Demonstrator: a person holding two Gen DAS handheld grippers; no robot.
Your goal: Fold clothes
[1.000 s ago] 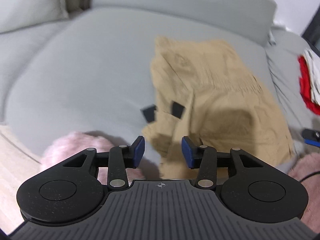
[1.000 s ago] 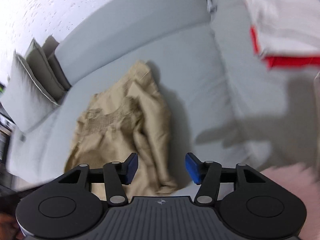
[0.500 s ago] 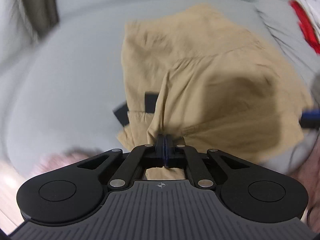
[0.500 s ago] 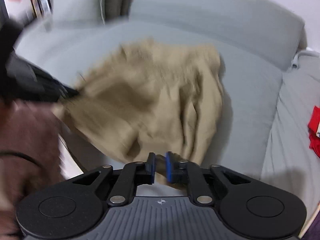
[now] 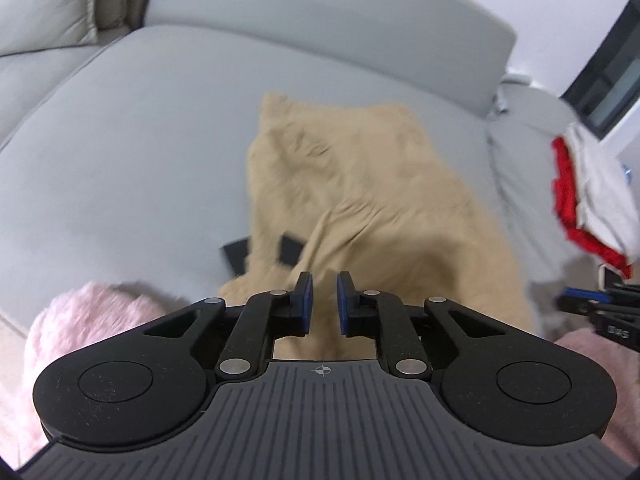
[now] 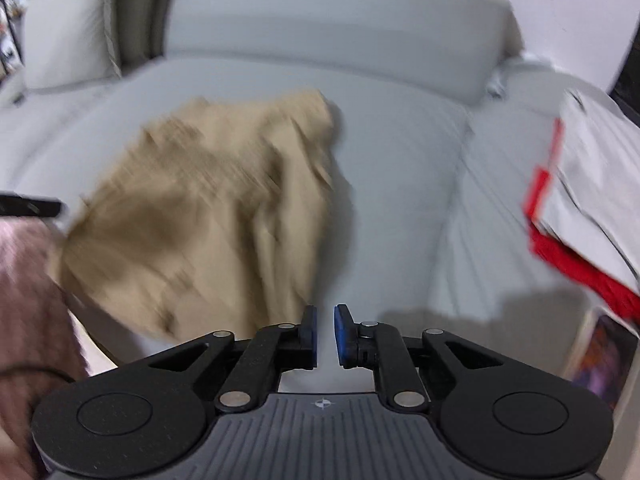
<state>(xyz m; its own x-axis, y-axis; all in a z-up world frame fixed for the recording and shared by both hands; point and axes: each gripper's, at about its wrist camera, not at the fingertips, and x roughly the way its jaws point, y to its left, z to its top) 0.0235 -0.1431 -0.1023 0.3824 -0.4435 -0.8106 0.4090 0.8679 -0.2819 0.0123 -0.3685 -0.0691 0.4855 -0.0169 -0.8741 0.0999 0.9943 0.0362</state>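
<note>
My left gripper [image 5: 323, 300] hangs over the near hem of the tan garment [image 5: 372, 200], jaws parting, nothing pinched. My right gripper [image 6: 325, 334] is parting too, empty, just beside the cloth's near right edge. The garment lies rumpled on the grey sofa seat [image 5: 132, 160]. I'd pinch both near corners squarely, then lift evenly before folding toward the backrest [image 5: 320, 28]
</note>
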